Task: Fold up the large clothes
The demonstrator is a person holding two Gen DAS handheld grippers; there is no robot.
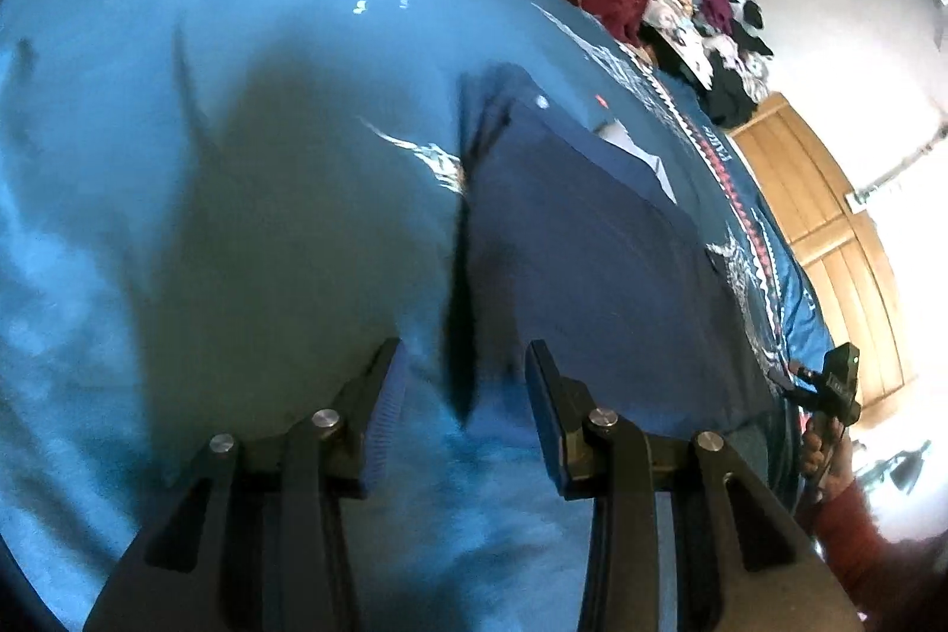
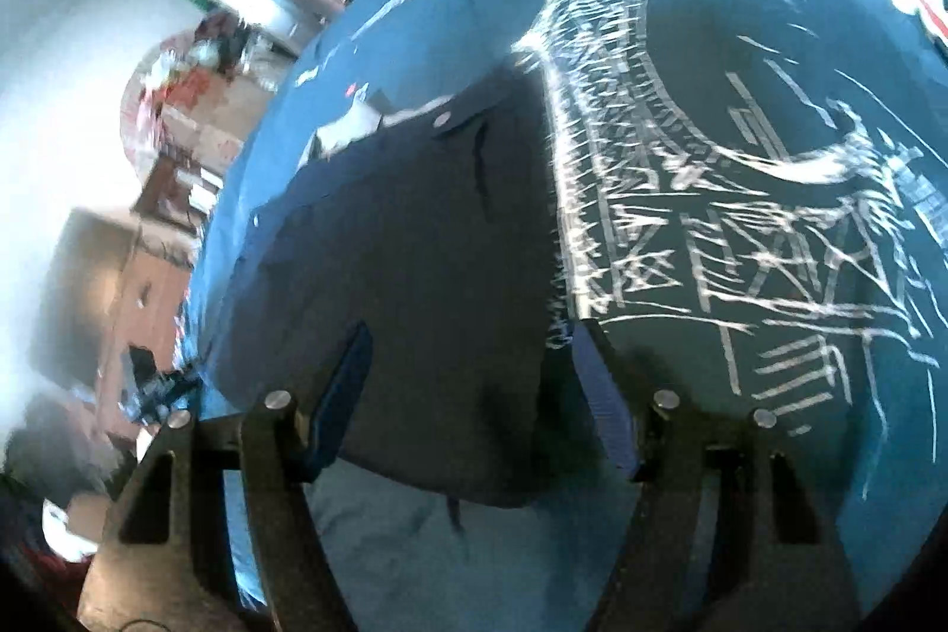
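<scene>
We hold both grippers — left (image 1: pixel 462 383), right (image 2: pixel 468 371) — with jaws apart above the shirt (image 2: pixel 415 241), probably lining up the next fold.

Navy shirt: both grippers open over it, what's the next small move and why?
Probably lower the right gripper and close on the near edge of the navy shirt. Its jaws stand open astride that edge, holding nothing; the left gripper is open too, over the blue bedspread.
</scene>
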